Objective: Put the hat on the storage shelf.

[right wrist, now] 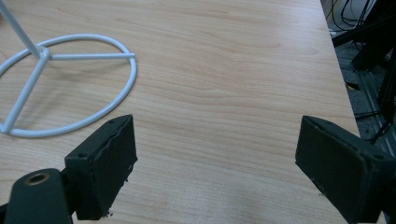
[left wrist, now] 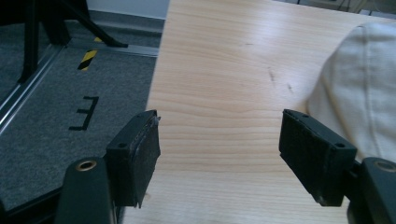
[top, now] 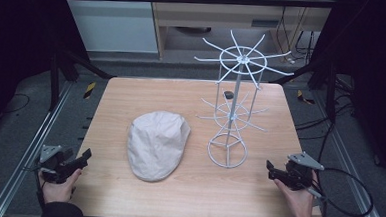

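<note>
A beige flat cap (top: 157, 144) lies on the wooden table (top: 116, 104), left of centre; its edge (left wrist: 359, 93) fills the right side of the left gripper view. A white wire display rack (top: 233, 105) with two tiers of radiating arms stands to the cap's right, and its round base ring (right wrist: 70, 84) appears in the right gripper view. My left gripper (top: 80, 158) is at the table's front left edge, open and holding nothing. My right gripper (top: 272, 170) is at the front right, open too, with bare wood between its jaws.
A small dark object (top: 228, 95) sits on the table behind the rack. Grey carpet with yellow-black tape marks (top: 89, 89) and aluminium rails (top: 26, 150) surround the table. Cables (top: 349, 192) trail off at the right. Bare wood lies between the grippers along the front.
</note>
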